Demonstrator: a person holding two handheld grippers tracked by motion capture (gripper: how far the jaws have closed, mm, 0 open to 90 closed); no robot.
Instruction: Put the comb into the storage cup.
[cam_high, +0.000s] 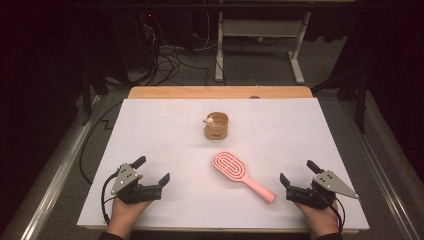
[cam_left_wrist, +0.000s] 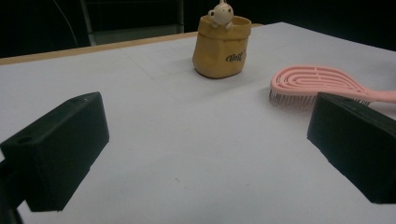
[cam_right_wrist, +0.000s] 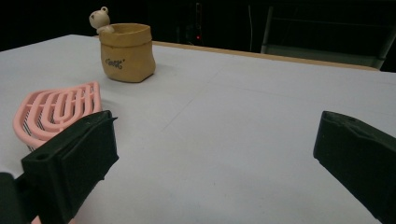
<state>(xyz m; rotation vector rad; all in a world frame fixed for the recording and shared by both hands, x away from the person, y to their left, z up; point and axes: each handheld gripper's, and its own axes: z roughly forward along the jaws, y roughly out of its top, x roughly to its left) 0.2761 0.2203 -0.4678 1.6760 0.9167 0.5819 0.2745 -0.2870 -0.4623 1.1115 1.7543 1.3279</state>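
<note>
On the table, near edge, left of brush: left gripper (cam_high: 151, 169), a black two-jaw tool with a grey three-cornered plate, held in the person's left hand (cam_high: 122, 210); its jaws stand wide apart with nothing between them, resting low over the white sheet (cam_high: 165, 125).
Left gripper view: both black jaws spread at the frame's sides, bare white sheet (cam_left_wrist: 187, 140) between them; the brush head (cam_left_wrist: 313, 83) lies just beyond the right-hand jaw.
Landmark: pink plastic hairbrush (cam_high: 241, 174) with a slotted oval head and a straight handle, lying flat on the sheet, bristles down, head toward the far left, handle end pointing at the right gripper.
Beyond brush: small tan pouch-shaped holder (cam_high: 216, 125) standing upright, well apart from the brush head, with a little pale bear figure (cam_high: 210, 120) on its rim; dark lettering shows on its side.
Right of brush: right gripper (cam_high: 299, 173), same build, held in the person's right hand (cam_high: 320, 217); jaws spread wide and empty, the nearer jaw near the brush handle's end but not touching it.
Right gripper view: brush head (cam_right_wrist: 58, 109) behind the left-hand jaw, holder (cam_right_wrist: 127, 52) farther off.
</note>
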